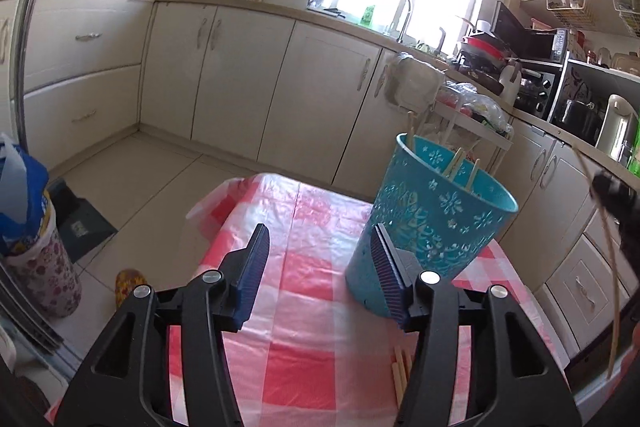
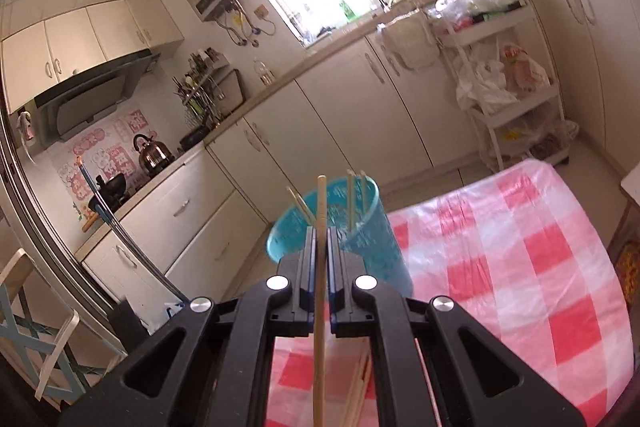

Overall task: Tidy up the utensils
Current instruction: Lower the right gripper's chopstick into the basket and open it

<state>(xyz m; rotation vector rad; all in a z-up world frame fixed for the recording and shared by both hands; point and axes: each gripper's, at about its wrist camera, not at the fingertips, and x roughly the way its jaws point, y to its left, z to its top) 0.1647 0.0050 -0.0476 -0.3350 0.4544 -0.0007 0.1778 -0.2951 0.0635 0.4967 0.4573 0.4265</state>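
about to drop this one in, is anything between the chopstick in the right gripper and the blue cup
Nothing visible. The right gripper holds the chopstick upright just before the blue cup, whose open mouth already holds a few chopsticks.

Right gripper point(image 2: 320, 247) jaws tight on upright chopstick point(image 2: 320, 307) before teal cup point(image 2: 372, 247)

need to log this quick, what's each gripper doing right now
left gripper: open, nothing between its pads.
right gripper: shut on one chopstick, held upright near the blue cup.
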